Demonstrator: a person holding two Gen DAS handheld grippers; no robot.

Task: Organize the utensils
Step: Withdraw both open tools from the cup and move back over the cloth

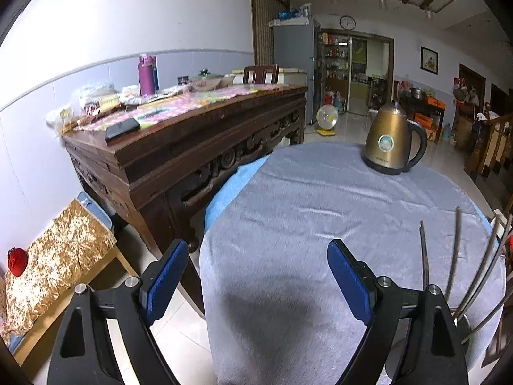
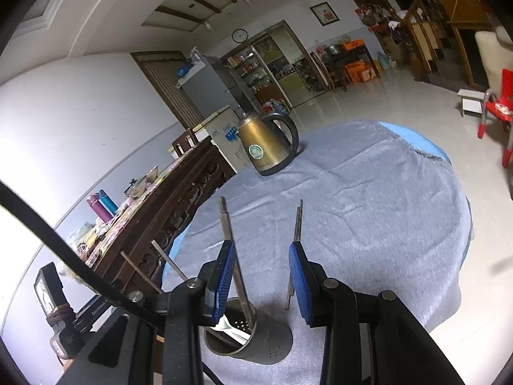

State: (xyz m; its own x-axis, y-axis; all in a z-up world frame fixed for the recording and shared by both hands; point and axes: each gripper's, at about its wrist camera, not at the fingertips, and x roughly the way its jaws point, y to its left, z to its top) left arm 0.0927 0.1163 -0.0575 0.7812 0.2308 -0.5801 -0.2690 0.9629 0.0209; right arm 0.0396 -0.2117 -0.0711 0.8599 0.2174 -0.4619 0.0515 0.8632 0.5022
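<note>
wooden sideboard (image 1: 179,147) is seen at far left in the left wrist view, cluttered on top, with a dark phone (image 1: 122,128) lying near its front corner. the left gripper (image 1: 256,253) is held wide, nothing between its blue pads (image 1: 165,276), over the grey cloth of the tabletop (image 1: 304,211). a gold kettle (image 1: 392,141) stands at the far side of the cloth, well apart from the gripper. at the right edge of that view several metal utensils (image 1: 453,250) are seen standing up and fanned out, their container mostly hidden behind the gripper finger.

in the right wrist view the same utensils are found in a perforated metal holder (image 2: 248,337) standing on the cloth low in the frame, just below the left pad (image 2: 222,276) of the right gripper (image 2: 261,250). a white utensil head is visible inside the holder. one utensil handle (image 2: 231,240) rises beside the left pad; a second thin metal handle (image 2: 297,221) stands against the inner side of the right pad. the right gripper is set narrow; whether the pads press on either handle cannot be told. kettle and red chair (image 2: 497,106) lie beyond, to the right.
</note>
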